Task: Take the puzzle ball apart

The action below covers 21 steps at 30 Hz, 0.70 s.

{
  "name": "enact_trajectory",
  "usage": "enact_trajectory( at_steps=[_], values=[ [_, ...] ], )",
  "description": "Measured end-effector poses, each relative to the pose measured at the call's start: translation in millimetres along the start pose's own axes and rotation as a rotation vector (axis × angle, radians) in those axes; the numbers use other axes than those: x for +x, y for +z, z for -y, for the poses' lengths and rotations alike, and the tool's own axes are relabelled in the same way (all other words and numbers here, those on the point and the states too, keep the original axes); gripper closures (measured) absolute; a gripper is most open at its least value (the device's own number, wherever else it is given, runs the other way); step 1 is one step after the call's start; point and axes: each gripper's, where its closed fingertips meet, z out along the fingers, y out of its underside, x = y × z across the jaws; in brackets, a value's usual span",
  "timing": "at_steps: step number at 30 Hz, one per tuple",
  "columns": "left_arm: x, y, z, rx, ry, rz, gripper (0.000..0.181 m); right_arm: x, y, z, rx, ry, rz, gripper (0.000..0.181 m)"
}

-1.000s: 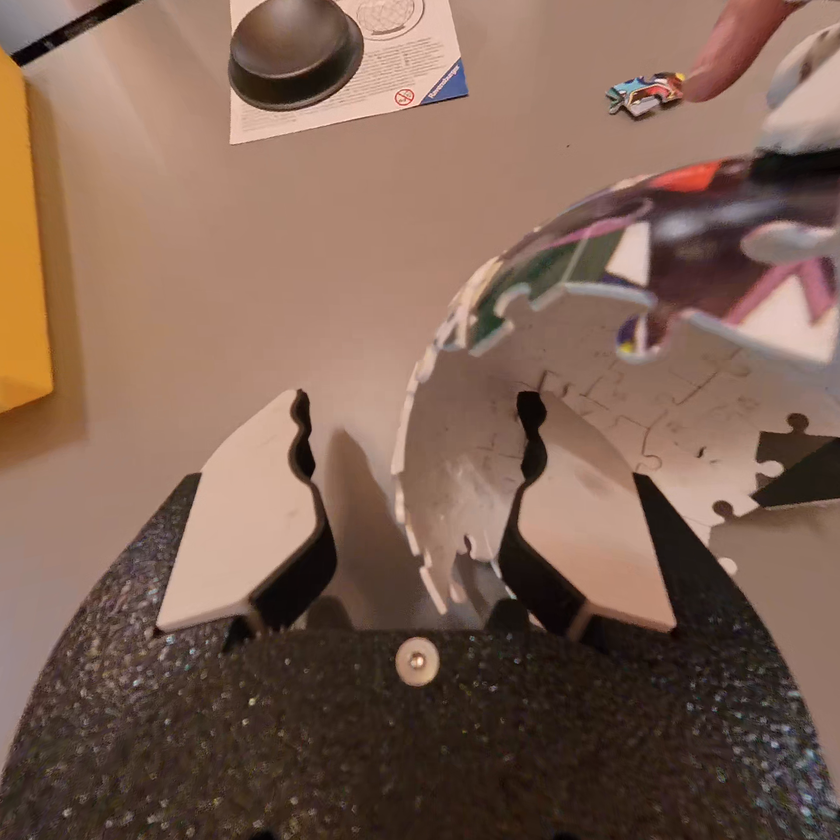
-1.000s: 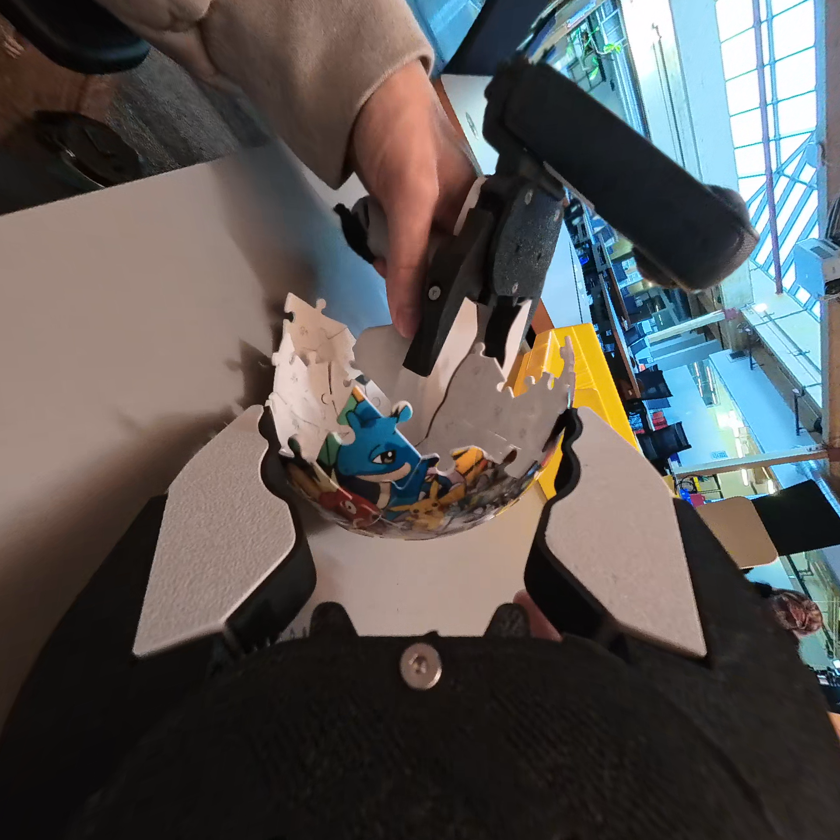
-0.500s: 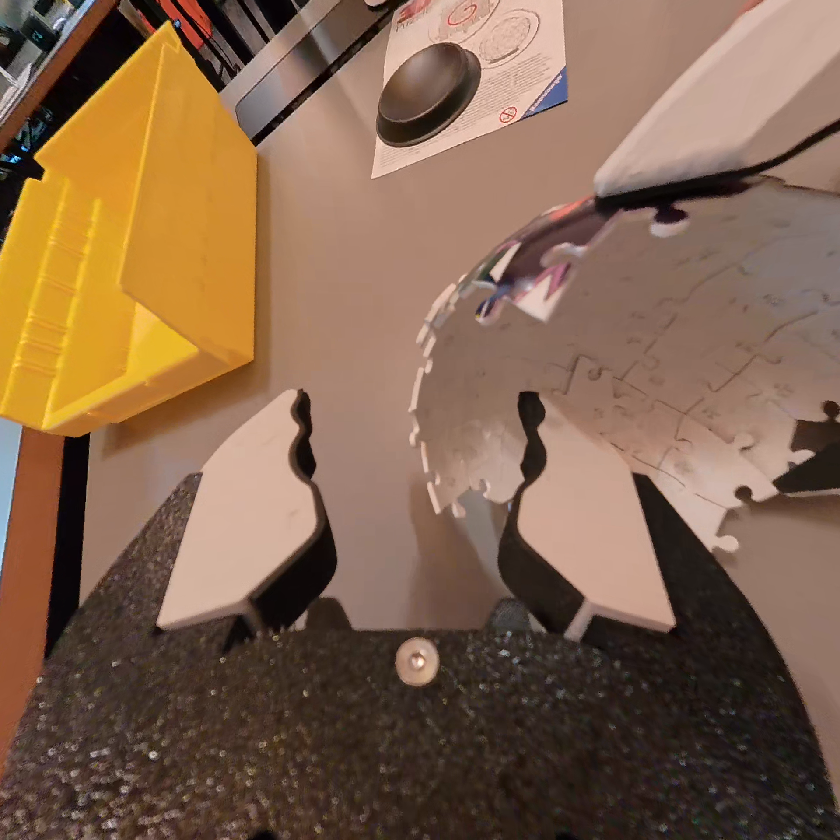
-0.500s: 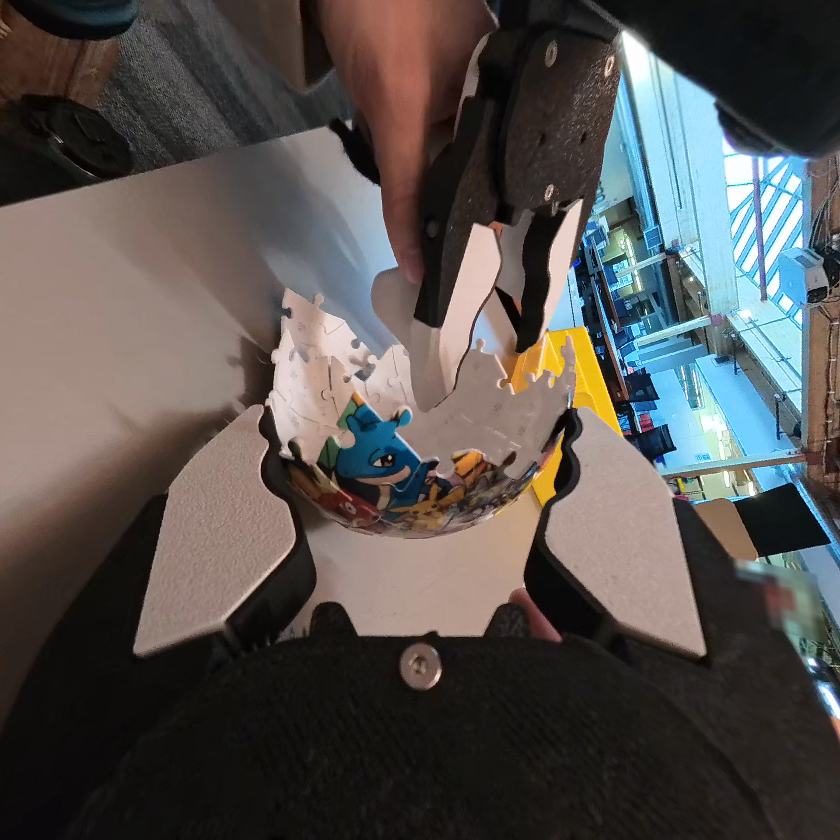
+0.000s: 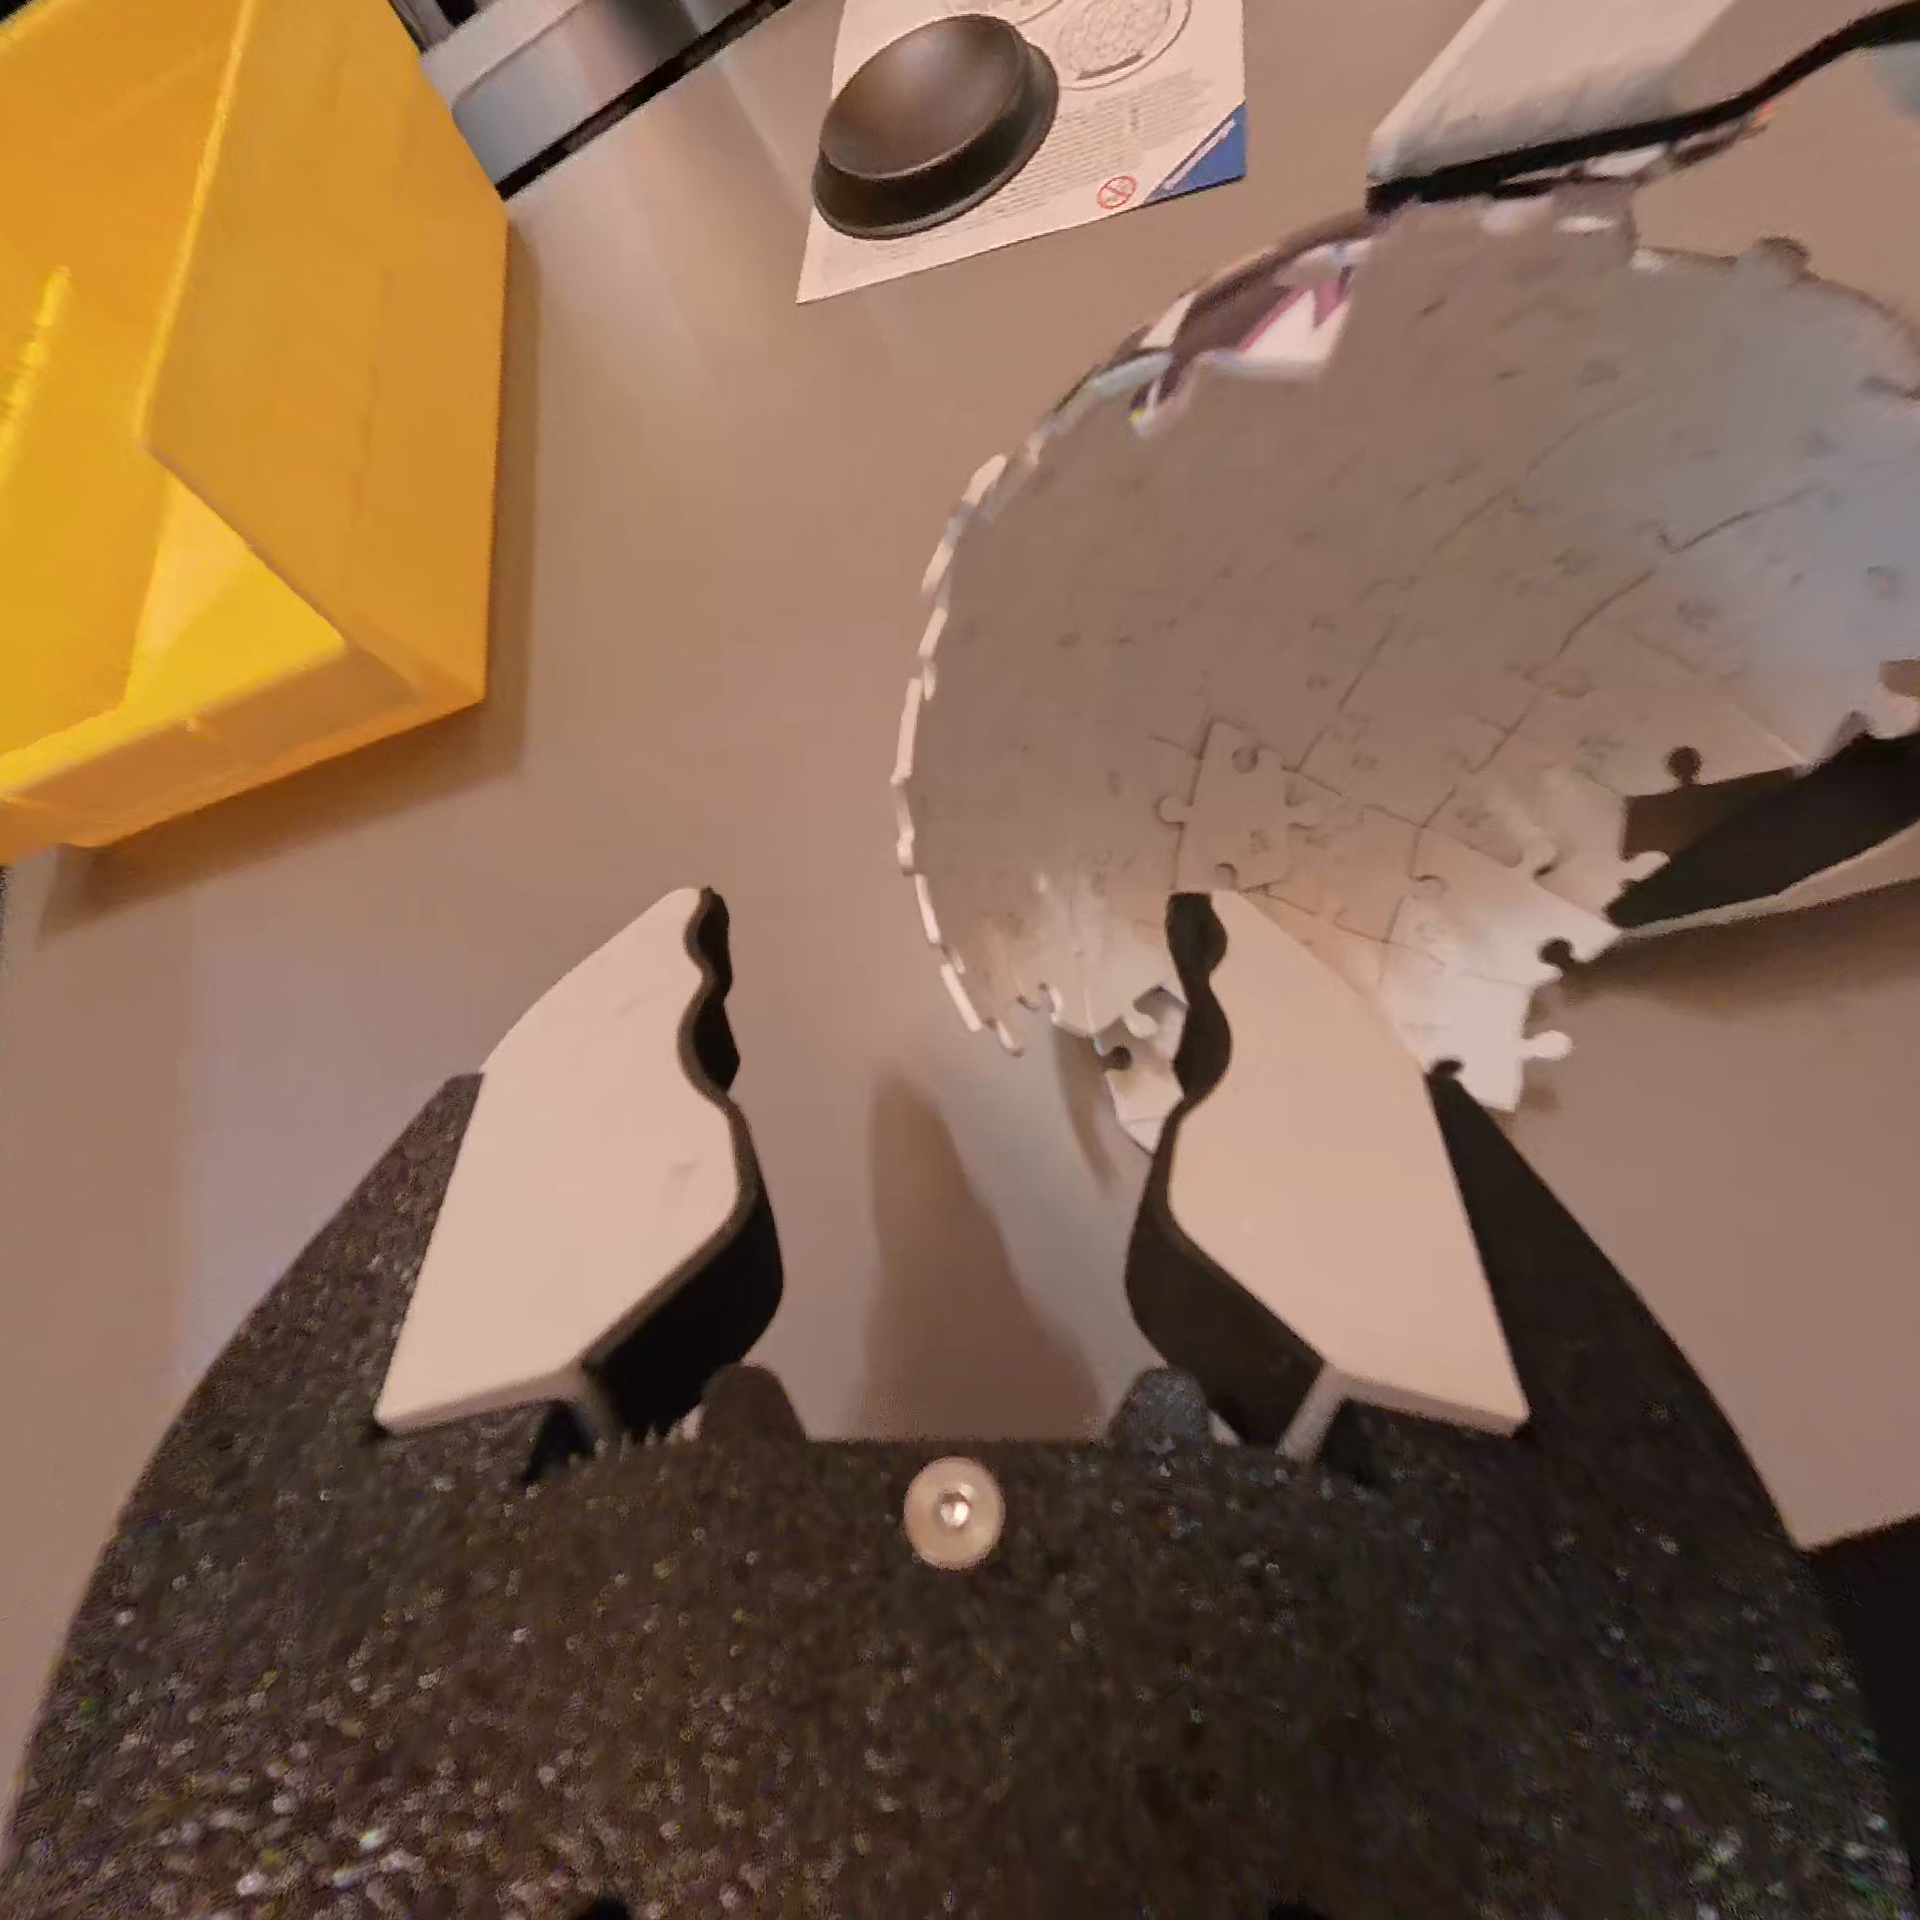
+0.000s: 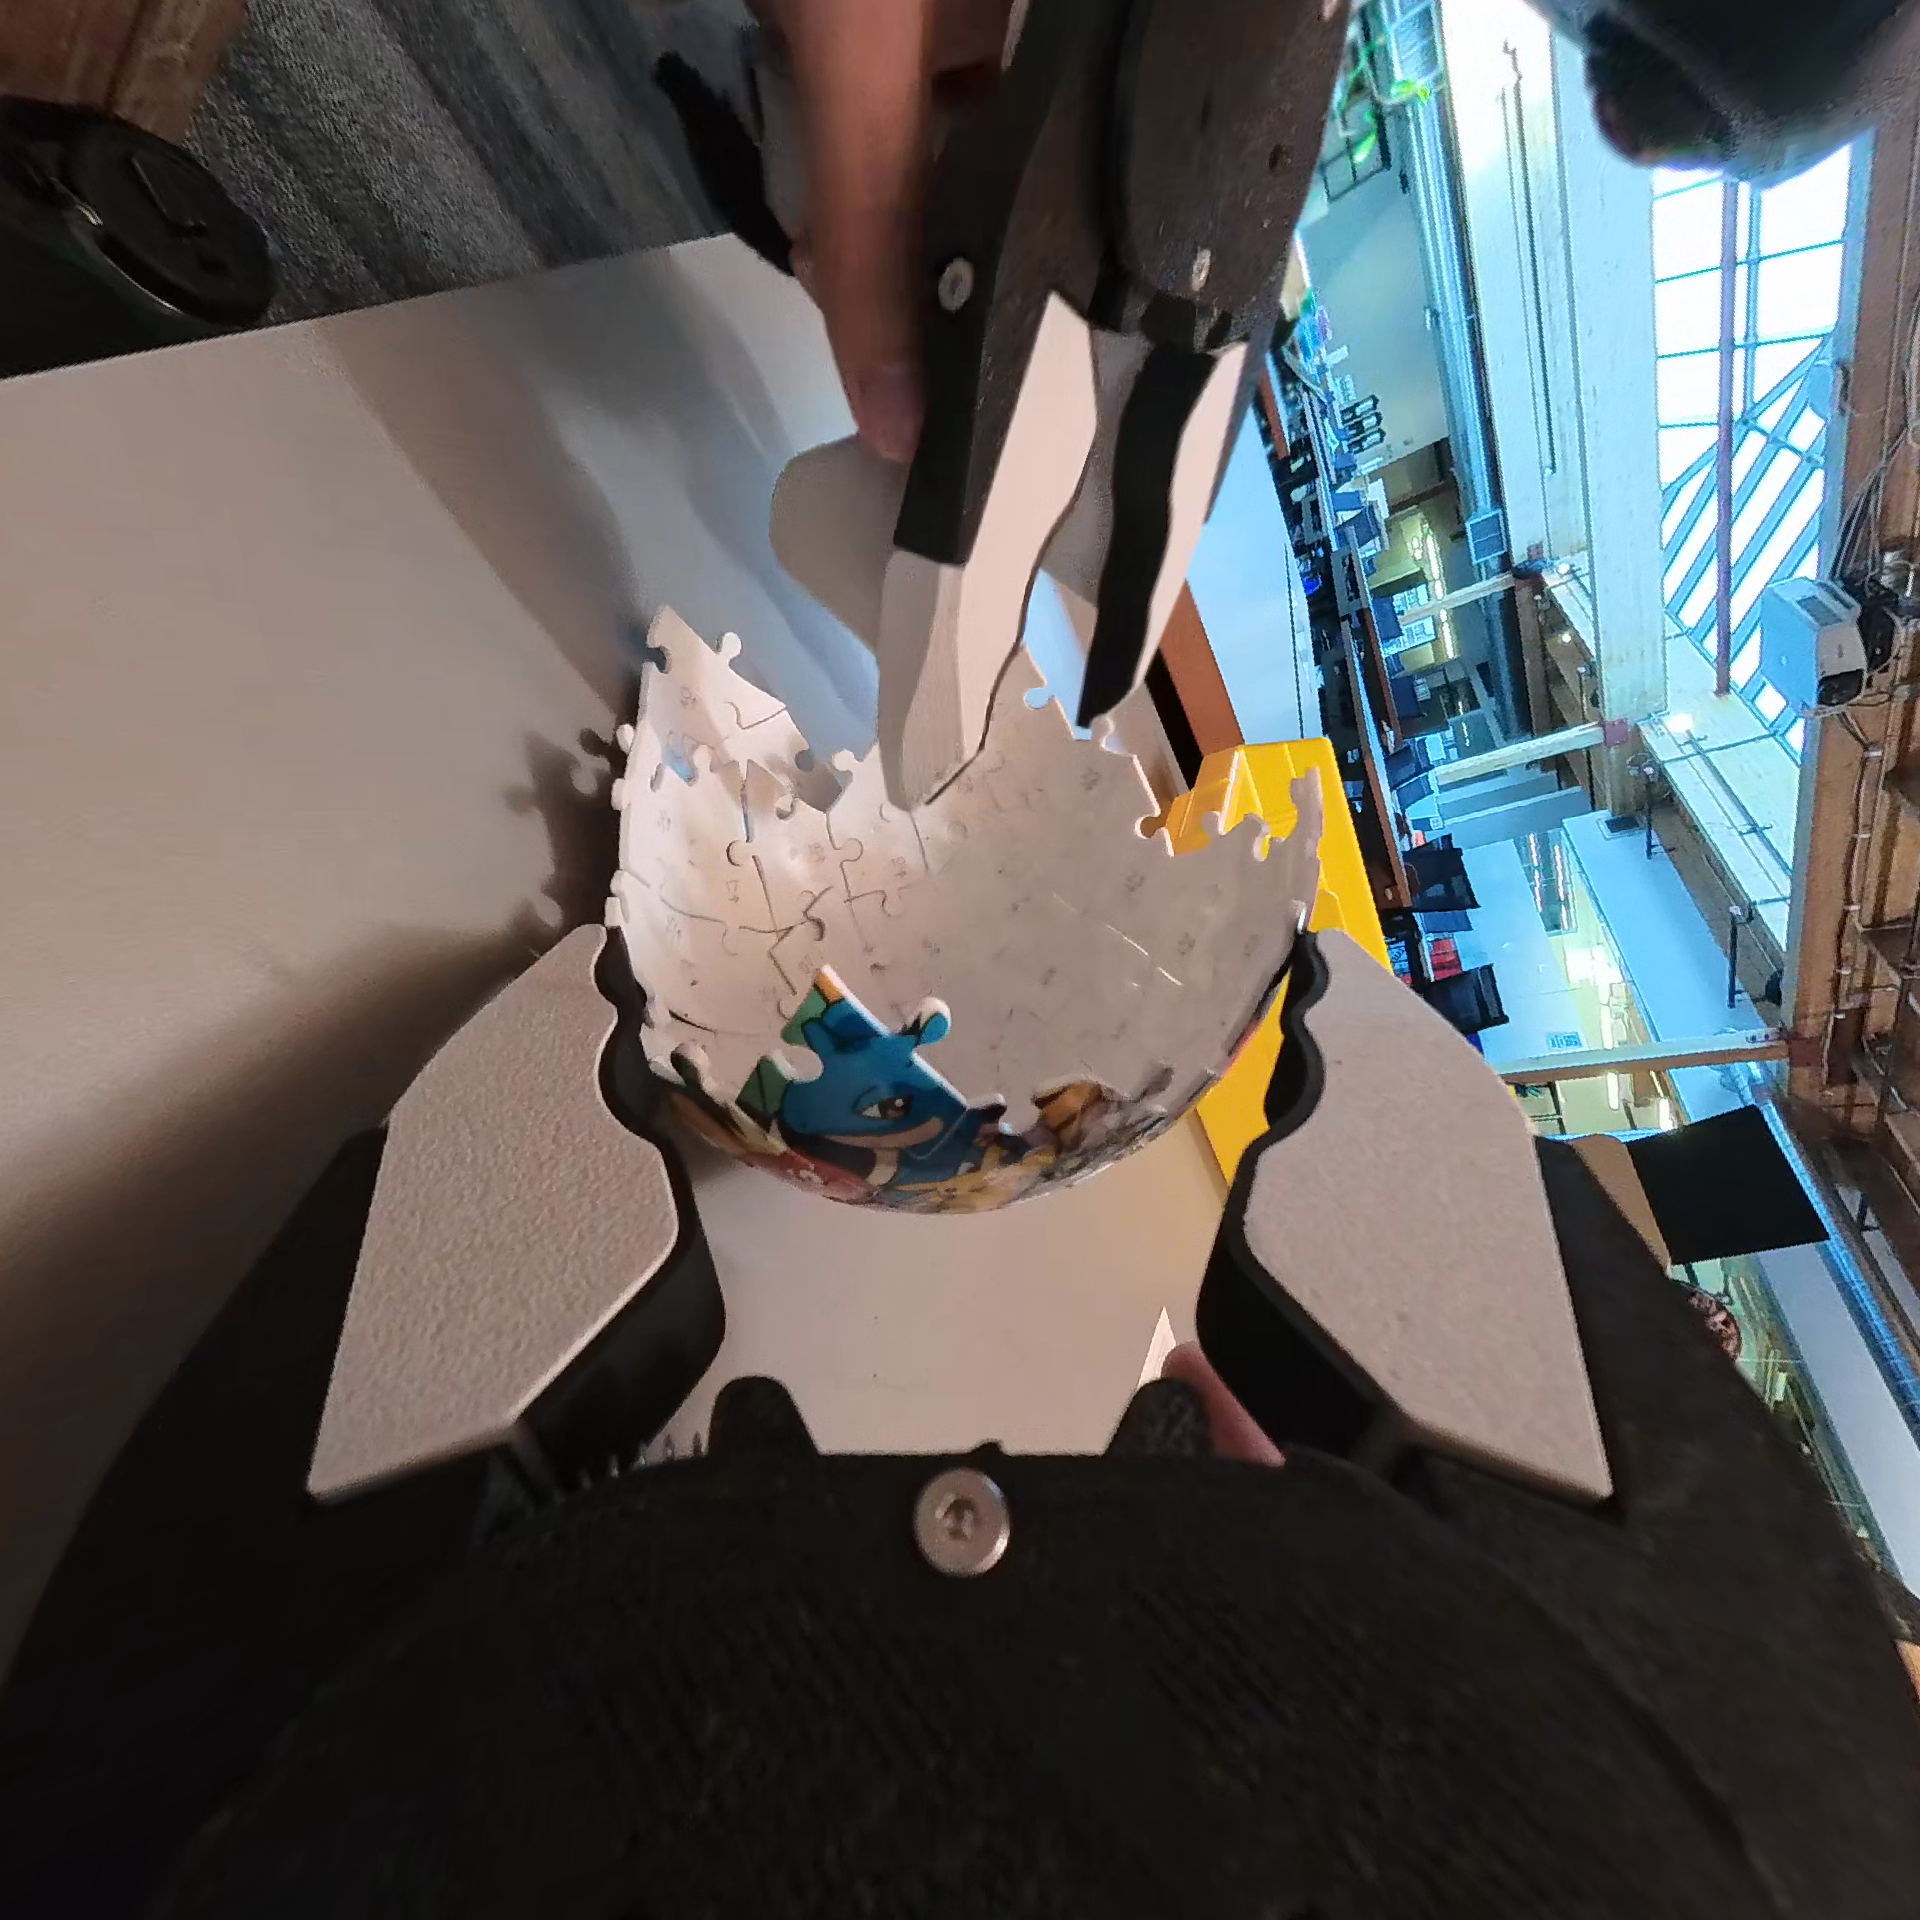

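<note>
Ball [image 6: 1018,935]: a half shell of interlocked pieces, white inside, printed outside, rim jagged; centre of the right wrist view, right half of the left wrist view [image 5: 1455,644].
Right gripper [image 6: 951,1049]: fingers spread wide and pressed on opposite sides of the shell, cradling it above the table [image 6: 260,623].
Left gripper [image 5: 951,997]: fingers apart and empty; in the right wrist view it comes from the top of the frame [image 6: 1023,717], one finger inside the far rim, one outside.
Handling: likely light, thin and brittle at the seams; a hard squeeze could buckle it.
Hold: pinch one rim piece and peel outward.
Nearby: yellow bin [image 5: 239,416] upper left; black stand [image 5: 925,145] on a leaflet [image 5: 1164,156], top centre.
</note>
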Motion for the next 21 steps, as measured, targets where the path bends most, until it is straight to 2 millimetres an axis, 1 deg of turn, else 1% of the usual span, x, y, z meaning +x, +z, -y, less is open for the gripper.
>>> enact_trajectory(
  at_steps=[3,5,6,7,8,9,11,13,16,19,21],
  values=[
    [4.1,-6.5,-3.1,0.004,-0.062,-0.09,0.108,0.0,-0.2,0.2,-0.001,-0.005,0.0,0.064],
    [2.4,-14.9,-8.3,-0.018,-0.034,-0.106,0.116,0.2,-0.3,1.2,-0.003,-0.015,-0.002,0.065],
    [1.4,-19.3,-10.9,-0.023,-0.013,-0.107,0.121,0.4,-0.4,2.0,-0.003,-0.021,-0.003,0.065],
    [1.3,-22.7,-14.4,-0.032,0.003,-0.113,0.13,0.2,-0.3,2.7,-0.003,-0.024,-0.002,0.065],
    [2.0,-24.4,-19.2,-0.048,0.006,-0.124,0.138,0.1,-0.1,3.5,-0.002,-0.026,-0.002,0.065],
    [4.1,-24.2,-24.4,-0.066,-0.01,-0.142,0.143,-0.3,0.2,4.1,-0.002,-0.031,-0.002,0.065],
    [11.3,-20.6,-33.1,-0.095,-0.073,-0.189,0.14,-0.8,0.5,5.4,0.0,-0.033,-0.001,0.064],
    [17.3,-14.9,-36.6,-0.103,-0.151,-0.227,0.137,-1.4,0.8,6.2,0.0,-0.034,0.002,0.064],
    [22.5,-5.4,-29.2,-0.067,-0.277,-0.289,0.136,-1.4,1.1,6.5,0.006,-0.024,0.002,0.064],
    [17.1,3.6,-19.6,-0.046,-0.367,-0.316,0.132,-1.4,1.2,6.2,0.01,-0.016,0.002,0.063],
    [15.0,5.4,-13.2,-0.04,-0.396,-0.342,0.13,-1.3,0.9,5.8,0.008,-0.018,0.002,0.063]
  ],
)
